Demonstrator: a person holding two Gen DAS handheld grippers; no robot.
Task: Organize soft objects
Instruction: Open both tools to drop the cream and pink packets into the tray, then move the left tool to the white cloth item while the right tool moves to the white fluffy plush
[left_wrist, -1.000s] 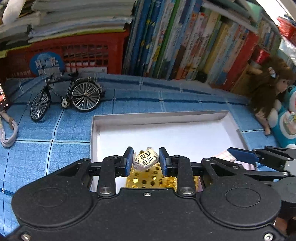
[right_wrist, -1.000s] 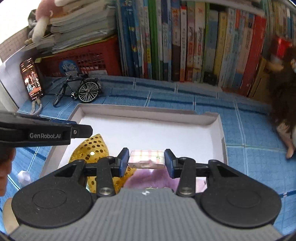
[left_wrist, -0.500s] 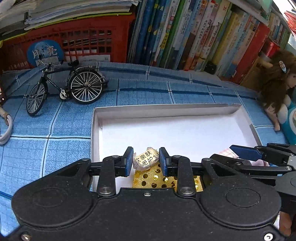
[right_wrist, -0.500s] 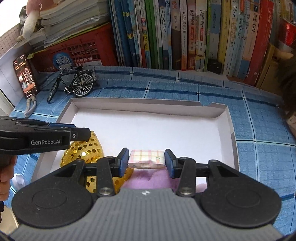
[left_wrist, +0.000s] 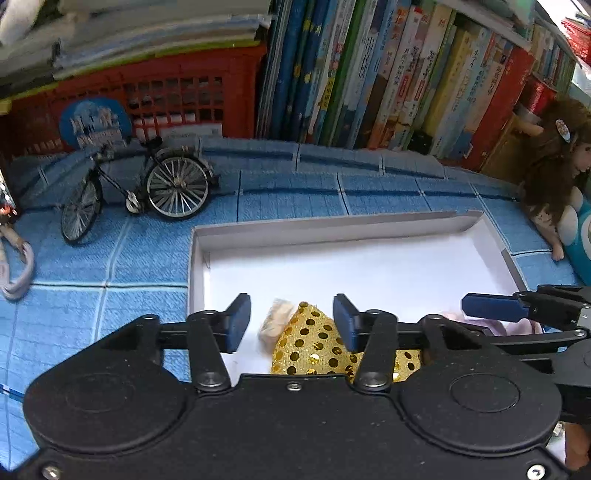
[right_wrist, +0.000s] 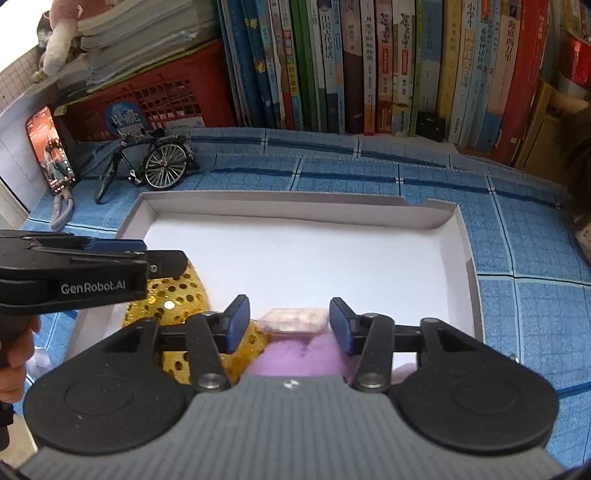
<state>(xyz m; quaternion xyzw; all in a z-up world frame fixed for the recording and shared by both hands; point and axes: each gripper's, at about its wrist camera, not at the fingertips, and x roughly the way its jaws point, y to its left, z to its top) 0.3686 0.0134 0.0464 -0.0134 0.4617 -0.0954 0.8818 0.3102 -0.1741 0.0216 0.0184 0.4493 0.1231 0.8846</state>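
left wrist view: the left gripper (left_wrist: 291, 323) hangs over the near left corner of a white shallow box (left_wrist: 332, 225), its jaws opening and now narrowly apart, pressing on nothing. between and below them a small pale tissue packet (left_wrist: 275, 321) lies blurred on the box floor, touching the edge of a gold sequined pouch (left_wrist: 317, 345). the right gripper (right_wrist: 286, 323) is opening too, its blue pads standing clear on both sides of a pink checked tissue pack (right_wrist: 293, 320), which rests blurred on a purple plush item (right_wrist: 303, 356) just beside the gold pouch. the box sits on a blue tiled mat (right_wrist: 524, 258); a model bicycle (left_wrist: 136, 192) stands beyond its far left corner, before a red basket (left_wrist: 177, 99) and a row of books (right_wrist: 369, 62).
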